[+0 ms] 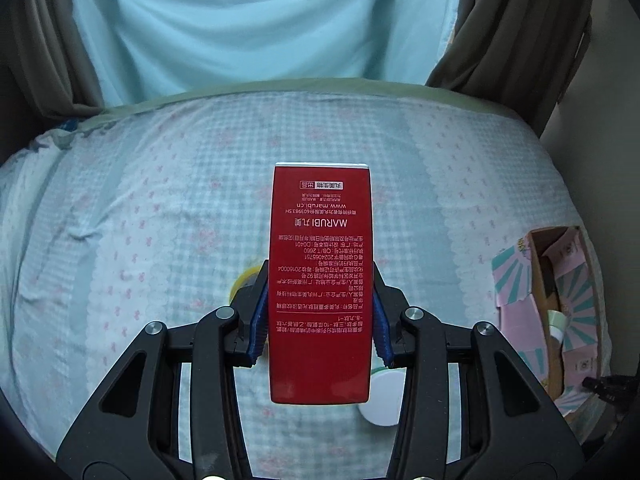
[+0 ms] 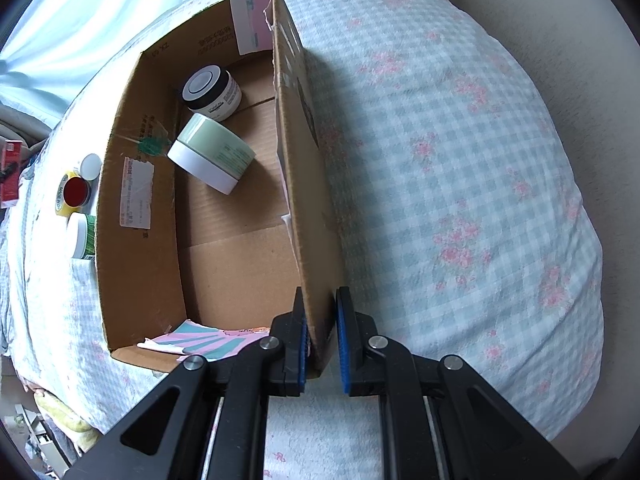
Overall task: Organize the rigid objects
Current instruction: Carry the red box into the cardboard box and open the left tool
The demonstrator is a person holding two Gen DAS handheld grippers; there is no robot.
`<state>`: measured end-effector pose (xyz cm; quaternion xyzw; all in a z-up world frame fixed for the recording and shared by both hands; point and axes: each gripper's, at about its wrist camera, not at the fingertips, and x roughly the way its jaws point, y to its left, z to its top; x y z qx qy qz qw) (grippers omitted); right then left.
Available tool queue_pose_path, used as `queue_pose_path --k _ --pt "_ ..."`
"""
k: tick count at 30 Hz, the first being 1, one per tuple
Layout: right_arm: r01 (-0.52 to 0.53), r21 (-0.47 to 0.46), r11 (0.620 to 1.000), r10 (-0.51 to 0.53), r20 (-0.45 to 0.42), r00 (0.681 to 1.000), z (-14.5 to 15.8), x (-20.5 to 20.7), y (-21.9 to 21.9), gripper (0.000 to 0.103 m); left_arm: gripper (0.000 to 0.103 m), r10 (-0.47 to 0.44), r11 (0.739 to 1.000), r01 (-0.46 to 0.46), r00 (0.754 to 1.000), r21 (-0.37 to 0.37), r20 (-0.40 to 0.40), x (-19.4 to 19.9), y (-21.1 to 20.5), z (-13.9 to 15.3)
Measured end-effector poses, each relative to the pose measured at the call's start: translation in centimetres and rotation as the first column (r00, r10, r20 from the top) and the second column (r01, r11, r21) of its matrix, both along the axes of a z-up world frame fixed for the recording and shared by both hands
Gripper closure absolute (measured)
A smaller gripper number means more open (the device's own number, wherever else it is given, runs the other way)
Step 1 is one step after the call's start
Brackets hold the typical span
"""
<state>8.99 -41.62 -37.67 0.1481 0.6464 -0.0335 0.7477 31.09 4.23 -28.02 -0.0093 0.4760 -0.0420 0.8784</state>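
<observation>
**Red box held above the bed**

Red box (image 1: 320,280) is clamped upright between the closed left gripper (image 1: 320,312), above the checked bedspread (image 1: 160,200). The carton (image 2: 140,208) wall, far right, is pinched by the right gripper (image 2: 320,340); two jars (image 2: 212,152) lie inside.

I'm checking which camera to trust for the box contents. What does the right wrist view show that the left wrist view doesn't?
Only the right wrist view looks into the cardboard box: a black-lidded jar and a pale green jar lie inside, and the right gripper is shut on the box wall. Only the left wrist view shows the left gripper shut on the red carton, with the curtain behind. Both show the checked bedspread, the box and loose jars outside it.
</observation>
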Motion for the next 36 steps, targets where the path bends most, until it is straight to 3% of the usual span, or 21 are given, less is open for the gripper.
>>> queue_pose_path --k 8,16,21,29,36 --pt "-0.041 0.017 0.999 0.041 -0.016 0.999 -0.2 0.4 0.0 0.091 0.065 0.012 0.997 -0.009 1.000 -0.074 0.029 -2.5 -8.5 5.7" --pt "-0.086 0.049 0.995 0.087 -0.014 0.996 -0.4 0.5 -0.4 0.091 0.065 -0.070 0.991 0.074 0.997 -0.116 0.044 -2.6 -19.7 6.4" --pt "-0.092 0.060 0.994 0.093 -0.010 0.996 -0.4 0.4 -0.6 0.091 0.065 -0.129 0.982 0.130 0.992 -0.138 0.016 -2.4 -25.7 4.0" --pt "-0.083 0.063 0.995 0.085 -0.017 0.996 -0.4 0.4 -1.1 0.090 0.065 -0.222 0.967 0.210 0.972 -0.147 -0.075 -1.9 -33.4 -2.2" --pt "-0.099 0.060 0.993 0.101 -0.021 0.995 -0.5 0.6 -0.9 0.090 0.065 -0.278 0.955 0.259 0.950 -0.142 -0.141 -1.1 -37.2 -7.2"
